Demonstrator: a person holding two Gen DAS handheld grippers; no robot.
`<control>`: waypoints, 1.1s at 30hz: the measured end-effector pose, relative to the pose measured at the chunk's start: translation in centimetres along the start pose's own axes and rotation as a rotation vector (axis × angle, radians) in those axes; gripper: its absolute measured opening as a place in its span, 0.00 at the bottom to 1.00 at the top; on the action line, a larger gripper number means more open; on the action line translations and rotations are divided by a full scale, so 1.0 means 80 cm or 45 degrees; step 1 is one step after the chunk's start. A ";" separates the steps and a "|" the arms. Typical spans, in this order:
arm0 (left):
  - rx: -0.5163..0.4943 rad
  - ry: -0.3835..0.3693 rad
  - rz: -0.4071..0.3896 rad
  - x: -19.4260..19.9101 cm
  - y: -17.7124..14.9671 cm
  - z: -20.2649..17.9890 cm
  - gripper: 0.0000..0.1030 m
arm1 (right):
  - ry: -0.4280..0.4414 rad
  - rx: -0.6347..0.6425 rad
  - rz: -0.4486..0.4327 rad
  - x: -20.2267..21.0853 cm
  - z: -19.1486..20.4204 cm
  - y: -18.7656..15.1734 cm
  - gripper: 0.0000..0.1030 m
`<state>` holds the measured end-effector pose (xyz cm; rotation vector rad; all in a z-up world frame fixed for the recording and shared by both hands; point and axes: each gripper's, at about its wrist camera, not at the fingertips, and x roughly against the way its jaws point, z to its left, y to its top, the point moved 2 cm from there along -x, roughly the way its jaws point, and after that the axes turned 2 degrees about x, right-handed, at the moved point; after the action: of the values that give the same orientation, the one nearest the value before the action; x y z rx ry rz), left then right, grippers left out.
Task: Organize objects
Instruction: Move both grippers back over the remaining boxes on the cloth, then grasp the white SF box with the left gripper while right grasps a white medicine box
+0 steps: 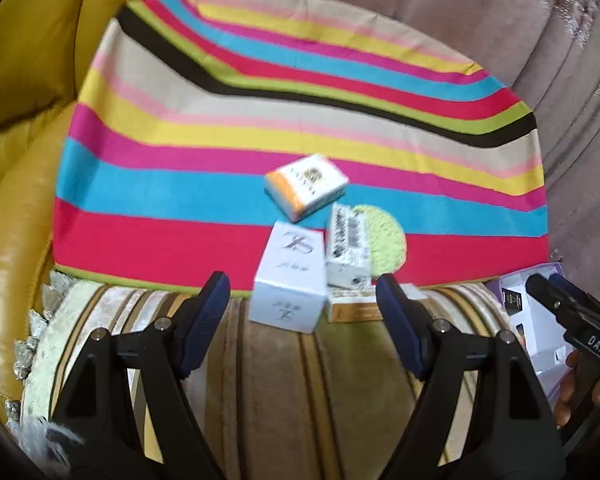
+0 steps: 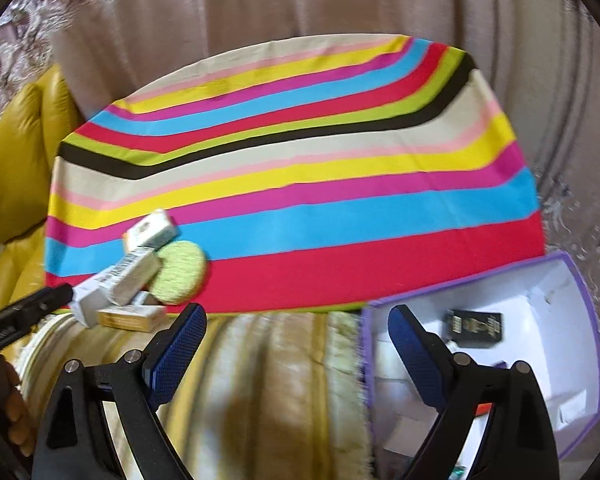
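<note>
Striped multicolour cloth (image 1: pixel 228 152) spread over beige sofa (image 1: pixel 440 20); yellow leather cushion (image 1: pixel 24 60) at left; gold-striped fringed cover (image 2: pixel 268 380) in front.

Striped cloth (image 1: pixel 220 152) in bands of red, blue, pink, yellow, cream, black and green, spread flat over a beige-and-gold striped cushion surface (image 1: pixel 284 380). Near the cloth's front edge, clustered: a white-and-orange box (image 1: pixel 306 186), a white cube box (image 1: pixel 290 280), a barcoded white box (image 1: pixel 348 242) leaning over a round green sponge (image 1: pixel 386 238), and a flat gold-edged box (image 1: pixel 354 308) at the edge. Beside the cloth, a purple-rimmed white box (image 2: pixel 580 292), holding a dark carton (image 2: pixel 474 328).
</note>
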<state>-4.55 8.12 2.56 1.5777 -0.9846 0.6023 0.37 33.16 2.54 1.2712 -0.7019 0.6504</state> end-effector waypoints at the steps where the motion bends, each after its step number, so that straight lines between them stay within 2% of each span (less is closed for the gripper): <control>1: 0.004 -0.015 0.037 -0.008 0.001 0.003 0.76 | 0.013 0.010 0.002 -0.002 0.007 0.003 0.91; 6: -0.017 0.028 0.127 -0.032 0.002 0.012 0.76 | 0.087 0.069 0.012 -0.016 0.052 0.019 0.91; 9: -0.041 0.021 0.156 -0.045 0.006 0.018 0.75 | 0.112 0.094 0.026 -0.027 0.076 0.025 0.91; 12: -0.047 -0.031 0.173 -0.052 0.008 0.023 0.57 | 0.138 0.115 0.056 -0.042 0.101 0.031 0.91; 13: -0.047 -0.040 0.179 -0.055 0.009 0.024 0.47 | 0.150 0.120 0.068 -0.050 0.110 0.033 0.91; 14: -0.044 -0.054 0.188 -0.057 0.009 0.025 0.45 | 0.159 0.125 0.079 -0.055 0.118 0.035 0.91; 20: 0.003 -0.105 0.173 -0.055 0.007 0.036 0.44 | 0.167 0.160 0.123 -0.085 0.162 0.045 0.91; 24: 0.059 -0.074 0.134 -0.044 0.005 0.056 0.44 | 0.152 0.198 0.144 -0.099 0.183 0.046 0.91; 33: 0.275 -0.009 0.006 -0.016 -0.003 0.127 0.44 | 0.106 0.300 0.210 -0.121 0.215 0.038 0.91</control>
<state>-6.28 -1.32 -1.07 1.7682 -0.9532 0.7261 -9.92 16.28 -0.53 1.4025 -0.6806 0.9376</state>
